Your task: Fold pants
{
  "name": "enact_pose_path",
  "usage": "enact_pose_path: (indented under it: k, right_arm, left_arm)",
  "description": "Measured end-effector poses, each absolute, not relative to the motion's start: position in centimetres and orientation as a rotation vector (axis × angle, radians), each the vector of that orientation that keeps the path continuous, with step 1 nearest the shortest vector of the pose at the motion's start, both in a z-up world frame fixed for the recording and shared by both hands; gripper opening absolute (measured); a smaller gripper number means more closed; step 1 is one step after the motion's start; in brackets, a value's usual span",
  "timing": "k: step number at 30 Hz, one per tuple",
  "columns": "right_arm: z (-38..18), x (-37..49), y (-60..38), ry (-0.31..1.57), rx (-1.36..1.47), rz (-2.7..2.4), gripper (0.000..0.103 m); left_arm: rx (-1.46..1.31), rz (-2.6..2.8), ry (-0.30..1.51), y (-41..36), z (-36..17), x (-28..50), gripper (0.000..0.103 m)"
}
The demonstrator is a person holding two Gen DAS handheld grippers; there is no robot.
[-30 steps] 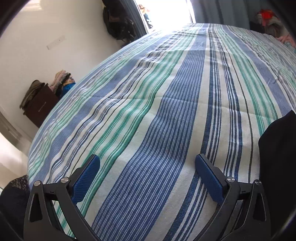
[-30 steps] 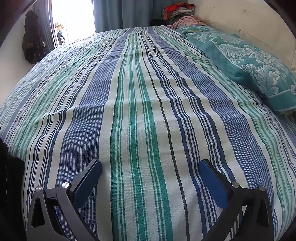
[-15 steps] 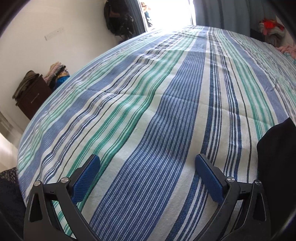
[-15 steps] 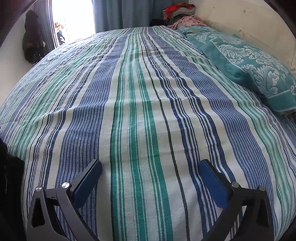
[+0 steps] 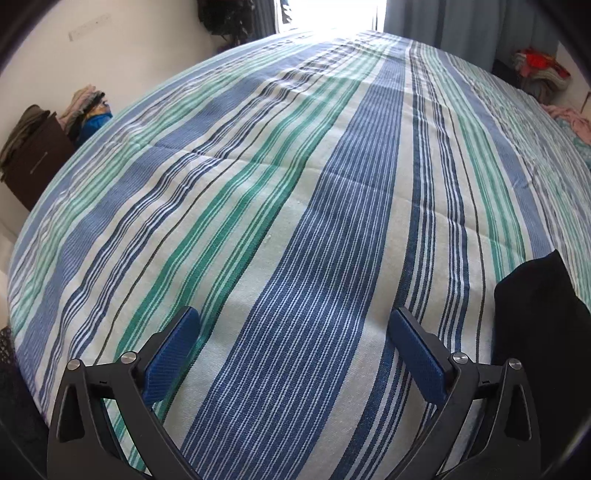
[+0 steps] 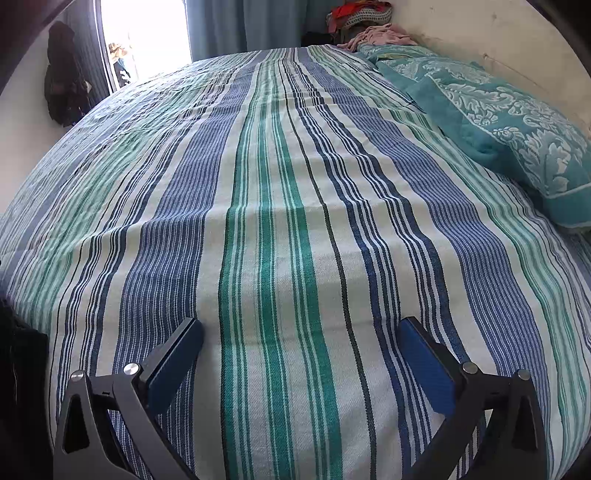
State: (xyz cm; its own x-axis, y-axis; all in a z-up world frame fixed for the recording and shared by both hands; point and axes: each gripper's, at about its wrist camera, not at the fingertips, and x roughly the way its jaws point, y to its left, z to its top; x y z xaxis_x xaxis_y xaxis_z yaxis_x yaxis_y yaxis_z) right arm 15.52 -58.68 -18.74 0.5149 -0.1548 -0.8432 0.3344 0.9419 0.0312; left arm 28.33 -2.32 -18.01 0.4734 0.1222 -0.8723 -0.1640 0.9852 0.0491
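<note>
Black pants [image 5: 535, 314] lie at the near right edge of the left wrist view, only one corner showing on the striped bedspread [image 5: 295, 184]. A dark strip of the pants [image 6: 18, 362] also shows at the far left of the right wrist view. My left gripper [image 5: 293, 321] hangs open over the bare bedspread, left of the pants, with nothing between its blue pads. My right gripper [image 6: 301, 330] is open too, over the striped bedspread [image 6: 277, 184], right of the pants and holding nothing.
A teal patterned pillow [image 6: 517, 129] lies along the right side by the wall. Piled clothes [image 6: 362, 18] sit at the far end near blue curtains. A dark brown cabinet [image 5: 33, 162] with clothes on top stands left of the bed.
The left gripper's view has swung rightward and a little up, so the cabinet moved toward the left edge. The right gripper has stayed still. Both remain open.
</note>
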Motion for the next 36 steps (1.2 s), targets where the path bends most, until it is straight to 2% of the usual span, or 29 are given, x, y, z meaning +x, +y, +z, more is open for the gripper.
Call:
enact_pose_path:
  k: [6, 13, 17, 21, 30, 36]
  right_arm:
    - [-17.5, 13.3, -57.4, 1.011, 0.178, -0.376, 0.103]
    - [-9.3, 5.4, -50.8, 0.683, 0.298, -0.297, 0.103]
    - [-7.8, 2.7, -46.2, 0.592, 0.416, -0.196, 0.103]
    - [-8.4, 2.7, -42.7, 0.628, 0.388, -0.151, 0.103]
    - [-10.3, 2.9, -42.6, 0.709, 0.514, -0.088, 0.103]
    - [-11.1, 5.4, -45.5, 0.836, 0.753, 0.102, 0.102]
  left_arm:
    - [0.061, 0.002, 1.114, -2.7, -16.2, 23.8, 0.102]
    - [0.179, -0.041, 0.999, -4.4, -12.2, 20.4, 0.102]
    - [0.19, -0.075, 0.962, -4.9, -11.0, 19.8, 0.102]
    - [0.194, -0.09, 0.95, -4.9, -10.5, 19.2, 0.102]
    - [0.165, -0.129, 0.97, -3.8, -10.4, 18.1, 0.102]
    - [-0.087, -0.365, 1.081, -2.1, -11.2, 17.9, 0.102]
